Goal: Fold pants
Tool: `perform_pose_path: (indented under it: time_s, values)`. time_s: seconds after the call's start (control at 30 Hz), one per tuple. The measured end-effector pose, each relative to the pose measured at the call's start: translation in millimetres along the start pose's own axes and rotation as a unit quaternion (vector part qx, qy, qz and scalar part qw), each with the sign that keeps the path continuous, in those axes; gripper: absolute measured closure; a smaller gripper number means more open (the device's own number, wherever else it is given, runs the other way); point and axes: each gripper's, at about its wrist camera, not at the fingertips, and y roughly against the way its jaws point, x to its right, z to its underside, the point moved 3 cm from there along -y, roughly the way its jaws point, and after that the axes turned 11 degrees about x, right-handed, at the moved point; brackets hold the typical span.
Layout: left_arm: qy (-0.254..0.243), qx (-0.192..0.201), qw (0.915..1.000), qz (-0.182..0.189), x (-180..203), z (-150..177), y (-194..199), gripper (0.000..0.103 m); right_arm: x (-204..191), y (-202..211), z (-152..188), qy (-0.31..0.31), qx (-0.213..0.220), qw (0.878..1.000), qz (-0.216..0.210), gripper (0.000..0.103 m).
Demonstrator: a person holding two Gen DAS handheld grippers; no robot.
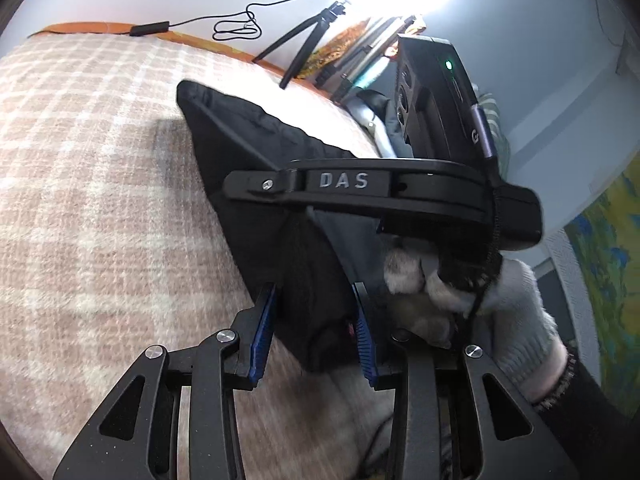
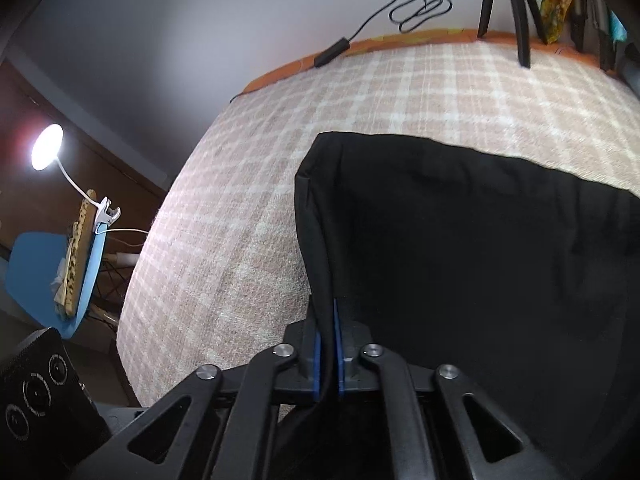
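The black pants (image 1: pixel 240 136) lie folded on a beige checked blanket (image 1: pixel 100 160). My left gripper (image 1: pixel 314 340) is shut on a thick bunch of the pants' near end, with blue pads on both sides of the cloth. In the right wrist view the pants (image 2: pixel 480 240) fill the right half. My right gripper (image 2: pixel 329 344) is shut on a thin folded edge that rises to a corner (image 2: pixel 316 152). The right gripper's black body (image 1: pixel 344 180) and the gloved hand (image 1: pixel 512 304) holding it cross the left wrist view, above the pants.
The blanket (image 2: pixel 260 200) ends at an orange edge (image 2: pixel 400 42) by the wall. A black tripod (image 1: pixel 304 44) and a coiled cable (image 1: pixel 236 28) sit at the back. Off the left edge are a clip lamp (image 2: pixel 47 153) and a blue chair (image 2: pixel 32 268).
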Motion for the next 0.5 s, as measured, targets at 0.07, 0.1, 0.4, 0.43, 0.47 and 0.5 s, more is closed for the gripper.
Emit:
perform_pose_path:
  time_s: [0.07, 0.1, 0.4, 0.43, 0.47, 0.5]
  values:
    - [0.000, 0.005, 0.9999, 0.011, 0, -5, 10, 0.070, -1, 9, -1, 0.001, 0.013, 1.000, 0.000, 0.102]
    - [-0.005, 0.012, 0.9999, 0.011, 1, -8, 16, 0.070, 0, 16, -2, 0.001, 0.020, 1.000, 0.000, 0.102]
    - [-0.031, 0.044, 0.9985, 0.012, 12, -27, 21, 0.068, 27, 76, -3, -0.034, 0.076, 0.997, -0.005, 0.102]
    - [-0.028, 0.042, 0.9981, 0.035, 19, -28, 20, 0.068, 29, 80, -3, -0.036, 0.081, 0.996, -0.005, 0.102]
    - [-0.033, 0.042, 0.9969, 0.059, 28, -28, 21, 0.068, 31, 84, -4, -0.036, 0.086, 0.996, -0.001, 0.102]
    - [-0.041, 0.041, 0.9959, 0.069, 33, -29, 23, 0.068, 34, 87, -5, -0.038, 0.092, 0.995, 0.002, 0.102]
